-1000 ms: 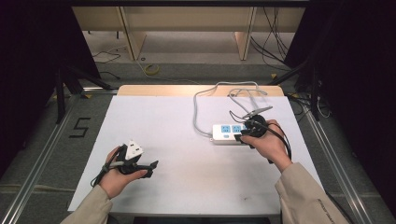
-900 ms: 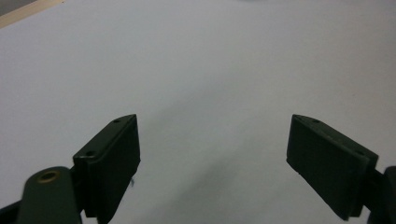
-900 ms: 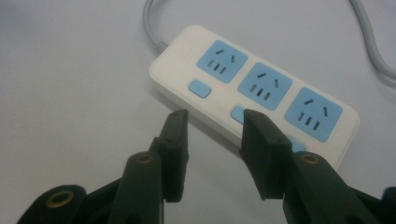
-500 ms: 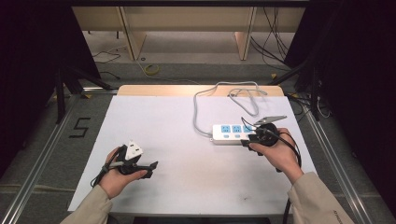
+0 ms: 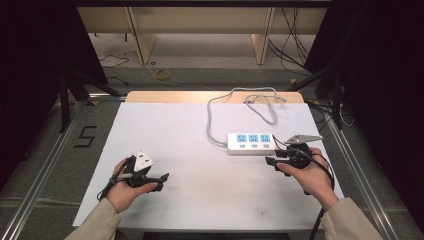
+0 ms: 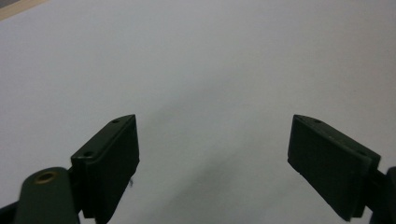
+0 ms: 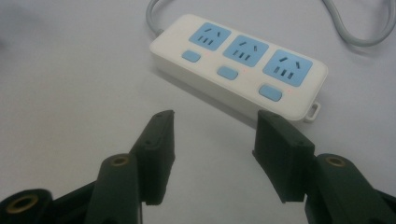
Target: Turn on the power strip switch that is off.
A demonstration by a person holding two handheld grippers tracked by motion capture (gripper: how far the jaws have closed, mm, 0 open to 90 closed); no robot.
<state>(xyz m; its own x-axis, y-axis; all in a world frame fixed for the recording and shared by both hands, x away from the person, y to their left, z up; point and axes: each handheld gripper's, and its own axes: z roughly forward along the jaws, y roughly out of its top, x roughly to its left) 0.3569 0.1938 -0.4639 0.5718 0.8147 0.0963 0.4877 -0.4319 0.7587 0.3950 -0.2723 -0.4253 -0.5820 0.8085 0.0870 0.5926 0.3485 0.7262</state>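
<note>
A white power strip (image 5: pixel 250 142) with three blue sockets lies flat on the right half of the white table top (image 5: pixel 190 145). Its grey cable (image 5: pixel 216 117) loops toward the far edge. My right gripper (image 5: pixel 270 162) is just in front of the strip and slightly to its right, clear of it. Its jaws have just been opening and are apart with nothing between them. In the right gripper view (image 7: pixel 212 140) the strip (image 7: pixel 238 65) lies beyond the fingertips. My left gripper (image 5: pixel 162 180) rests open at the near left; in the left gripper view (image 6: pixel 212 154) bare table shows between the jaws.
The cable's loose coils (image 5: pixel 265 102) lie near a wooden strip (image 5: pixel 170 96) along the table's far edge. Metal rails (image 5: pixel 45 165) run along both sides. A "5" mark (image 5: pixel 86 136) is on the floor at left.
My right gripper has drawn back from the power strip toward the near right, and its jaws have spread wider. The strip stays put. The left hand has not moved.
</note>
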